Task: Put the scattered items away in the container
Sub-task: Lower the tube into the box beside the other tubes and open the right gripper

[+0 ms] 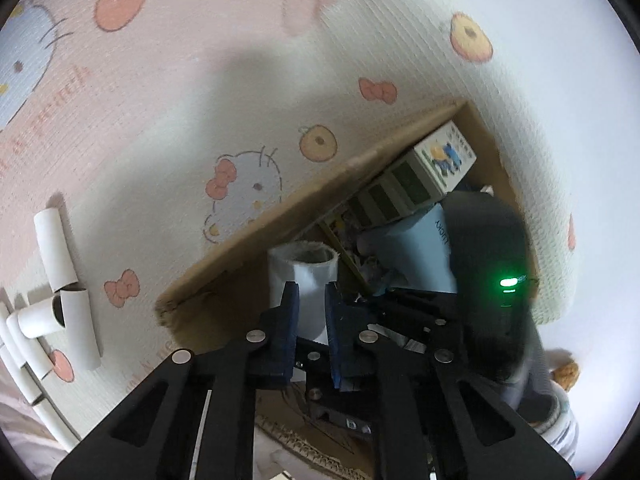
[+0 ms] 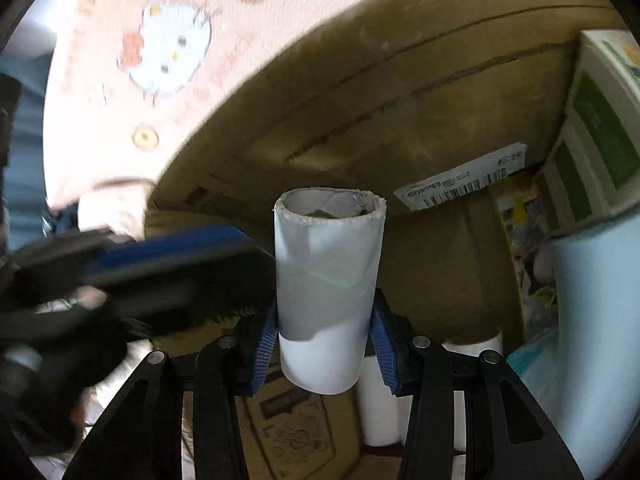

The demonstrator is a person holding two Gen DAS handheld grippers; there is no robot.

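Note:
My left gripper [image 1: 311, 294] is shut on a white paper tube [image 1: 303, 280] and holds it at the rim of the cardboard box [image 1: 256, 240]. My right gripper [image 2: 326, 326] is shut on another white paper tube [image 2: 328, 280] and holds it upright over the box interior [image 2: 400, 128]. The left gripper shows blurred at the left of the right wrist view [image 2: 132, 276]. The right gripper body with a green light [image 1: 492, 280] shows in the left wrist view. Several more white tubes [image 1: 68, 312] lie on the mat at the left.
The box holds a white and green carton [image 1: 424, 172], a pale blue item [image 1: 416, 252] and white tubes [image 2: 420, 392]. A cartoon-print play mat [image 1: 160, 100] covers the floor. A barcode label [image 2: 464, 184] is on the box wall.

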